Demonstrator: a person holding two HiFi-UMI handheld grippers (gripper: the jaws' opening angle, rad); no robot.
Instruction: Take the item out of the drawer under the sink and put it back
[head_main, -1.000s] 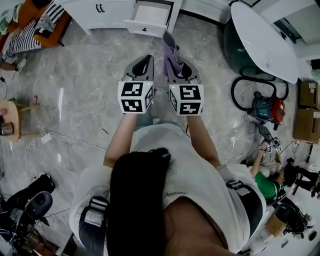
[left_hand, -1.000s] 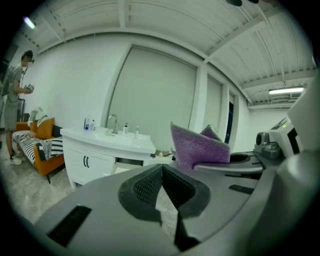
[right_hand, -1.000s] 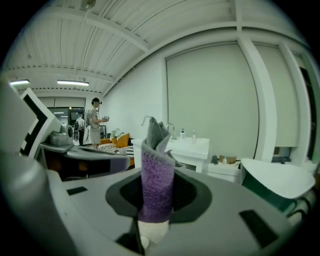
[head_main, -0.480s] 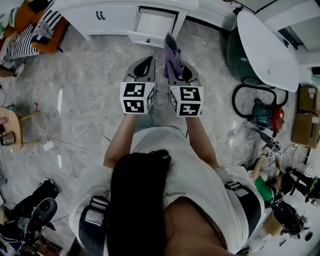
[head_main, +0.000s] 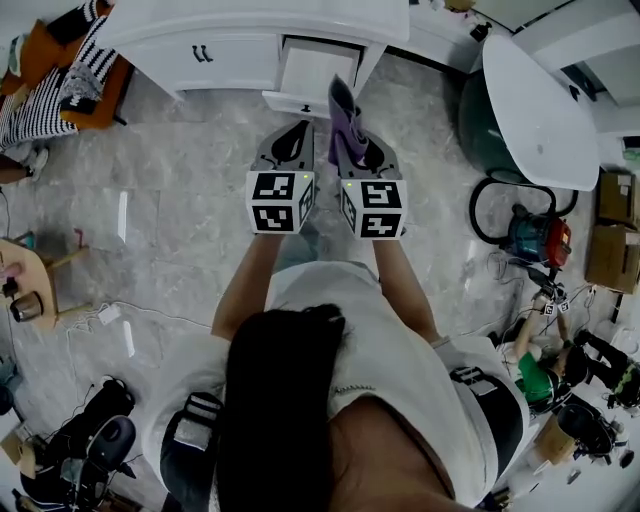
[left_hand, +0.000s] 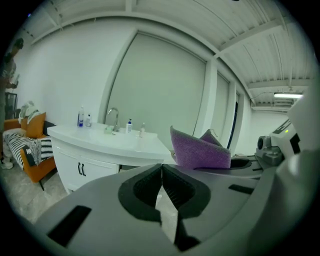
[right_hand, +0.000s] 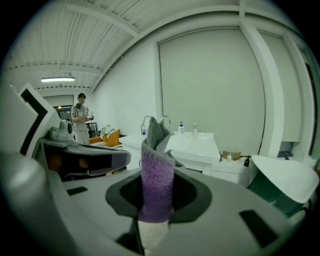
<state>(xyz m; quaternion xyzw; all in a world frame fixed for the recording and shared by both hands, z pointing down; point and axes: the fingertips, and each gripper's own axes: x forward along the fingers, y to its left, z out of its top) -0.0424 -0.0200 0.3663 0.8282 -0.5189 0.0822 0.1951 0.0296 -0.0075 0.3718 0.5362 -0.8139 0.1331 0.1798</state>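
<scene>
Pt of drawer (head_main: 312, 68) hidden behind cloth (head_main: 345, 120); sink bottles (left_hand: 80, 117) too small to ID.

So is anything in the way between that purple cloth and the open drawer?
Nothing visible. The cloth, held by the right gripper, points towards the drawer, which stands open; only bare floor shows between them.
</scene>
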